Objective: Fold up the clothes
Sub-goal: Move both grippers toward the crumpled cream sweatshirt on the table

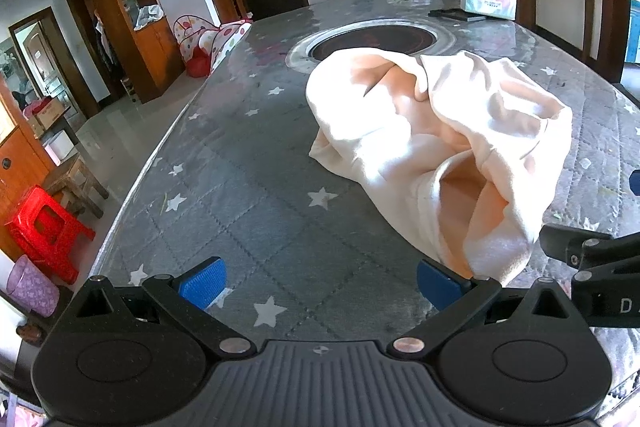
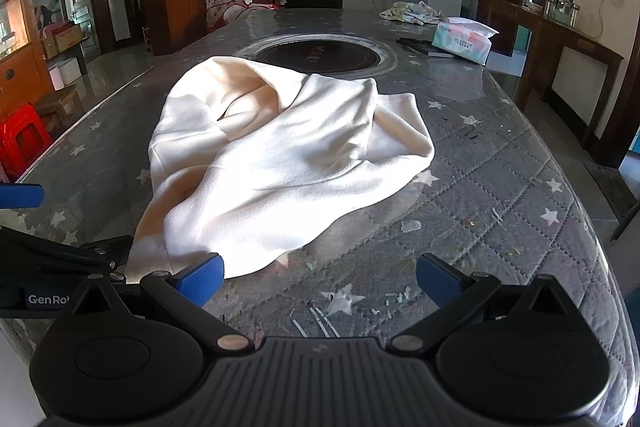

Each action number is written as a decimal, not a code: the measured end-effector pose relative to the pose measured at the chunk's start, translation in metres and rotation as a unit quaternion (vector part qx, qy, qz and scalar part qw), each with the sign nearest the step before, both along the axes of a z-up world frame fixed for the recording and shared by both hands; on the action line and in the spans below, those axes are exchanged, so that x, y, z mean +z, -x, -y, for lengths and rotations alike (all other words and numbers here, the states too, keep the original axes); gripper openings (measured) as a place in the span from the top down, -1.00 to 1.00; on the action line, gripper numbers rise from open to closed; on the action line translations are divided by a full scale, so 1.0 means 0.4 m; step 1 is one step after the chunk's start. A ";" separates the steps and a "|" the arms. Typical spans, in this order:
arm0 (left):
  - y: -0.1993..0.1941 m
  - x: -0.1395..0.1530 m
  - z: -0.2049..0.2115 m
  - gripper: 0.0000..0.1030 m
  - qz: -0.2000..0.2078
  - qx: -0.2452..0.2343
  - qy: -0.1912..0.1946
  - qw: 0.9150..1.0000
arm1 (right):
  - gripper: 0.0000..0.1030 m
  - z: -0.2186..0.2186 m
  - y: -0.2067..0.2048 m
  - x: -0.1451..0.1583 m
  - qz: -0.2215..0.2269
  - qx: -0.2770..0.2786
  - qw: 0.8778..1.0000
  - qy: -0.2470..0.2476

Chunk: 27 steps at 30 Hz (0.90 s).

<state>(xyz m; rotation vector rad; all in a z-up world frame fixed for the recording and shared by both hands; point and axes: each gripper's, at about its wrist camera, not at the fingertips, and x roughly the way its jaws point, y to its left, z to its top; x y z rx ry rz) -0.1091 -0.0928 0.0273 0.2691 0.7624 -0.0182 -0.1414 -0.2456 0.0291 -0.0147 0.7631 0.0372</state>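
Note:
A cream garment (image 1: pixel 440 131) lies crumpled in a heap on the grey star-patterned table cover (image 1: pixel 240 187). In the right wrist view the garment (image 2: pixel 280 155) fills the middle. My left gripper (image 1: pixel 320 285) is open and empty, just left of the garment's near end; its right pad (image 1: pixel 436 283) sits against the cloth edge. My right gripper (image 2: pixel 320 279) is open and empty, just right of the garment's near end; its left pad (image 2: pixel 202 277) is at the cloth edge. Each gripper shows at the edge of the other's view.
A round black cooktop (image 2: pixel 316 55) is set in the table behind the garment. A tissue pack (image 2: pixel 464 41), a dark flat item (image 2: pixel 420 47) and a patterned cloth pile (image 2: pixel 412 13) lie at the far right. A red stool (image 1: pixel 44 231) stands left of the table.

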 end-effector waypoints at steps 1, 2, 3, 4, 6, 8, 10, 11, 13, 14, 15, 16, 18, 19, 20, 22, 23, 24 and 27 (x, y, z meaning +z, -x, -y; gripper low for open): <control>0.000 0.000 0.001 -1.00 0.001 0.000 0.000 1.000 | -1.00 0.000 0.000 0.000 0.000 0.000 1.000 0.000; 0.000 0.000 0.001 -1.00 0.001 0.000 0.000 1.000 | -1.00 0.000 0.000 0.001 0.000 0.000 1.000 0.000; -0.001 0.000 0.000 -1.00 0.001 0.001 0.001 1.000 | -1.00 0.000 0.000 0.001 0.000 0.000 1.000 0.000; -0.002 0.000 0.000 -1.00 0.001 0.001 0.001 1.000 | -1.00 0.001 -0.001 0.000 0.000 -0.001 1.000 0.000; -0.003 -0.001 -0.001 -1.00 0.001 0.002 0.001 1.000 | -1.00 0.001 -0.002 0.000 -0.001 -0.002 1.000 -0.001; -0.005 -0.001 -0.003 -1.00 0.002 0.003 0.002 1.000 | -1.00 0.003 -0.004 -0.001 -0.002 -0.002 1.000 -0.002; -0.007 -0.002 -0.003 -1.00 0.001 0.002 0.002 1.000 | -1.00 0.003 -0.006 -0.002 -0.003 -0.001 1.000 -0.003; -0.008 -0.002 -0.003 -1.00 0.001 0.002 0.002 1.000 | -1.00 0.003 -0.007 -0.003 -0.003 -0.001 1.000 -0.004; -0.011 -0.003 -0.003 -1.00 0.000 0.001 0.002 1.000 | -1.00 0.002 -0.009 -0.005 -0.005 0.001 1.000 -0.004; -0.012 -0.003 -0.003 -1.00 0.000 0.001 0.002 1.000 | -1.00 0.003 -0.011 -0.006 -0.005 0.001 1.000 -0.005; -0.013 -0.003 -0.003 -1.00 0.000 0.000 0.003 1.000 | -1.00 0.003 -0.012 -0.006 -0.006 0.002 1.000 -0.006; -0.013 -0.004 -0.003 -1.00 0.000 0.000 0.003 1.000 | -1.00 0.003 -0.013 -0.007 -0.006 0.003 1.000 -0.006; -0.016 -0.005 -0.003 -1.00 -0.001 0.000 0.003 1.000 | -1.00 0.003 -0.015 -0.008 -0.007 0.004 1.000 -0.008; -0.018 -0.006 -0.003 -1.00 -0.002 0.000 0.003 1.000 | -1.00 0.003 -0.016 -0.009 -0.007 0.005 1.000 -0.008; -0.020 -0.007 -0.002 -1.00 -0.002 -0.001 0.003 1.000 | -1.00 0.003 -0.017 -0.009 -0.007 0.006 1.000 -0.009; -0.023 -0.008 -0.002 -1.00 -0.003 -0.001 0.003 1.000 | -1.00 0.002 -0.020 -0.009 -0.007 0.006 1.000 -0.009; -0.025 -0.008 -0.002 -1.00 -0.003 -0.001 0.003 1.000 | -1.00 0.003 -0.021 -0.009 -0.007 0.006 1.000 -0.010; -0.027 -0.008 -0.002 -1.00 -0.004 -0.001 0.003 1.000 | -1.00 0.004 -0.022 -0.009 -0.007 0.006 1.000 -0.011; -0.032 -0.006 -0.003 -1.00 -0.003 -0.001 0.003 1.000 | -1.00 0.007 -0.026 -0.009 -0.006 0.006 1.000 -0.015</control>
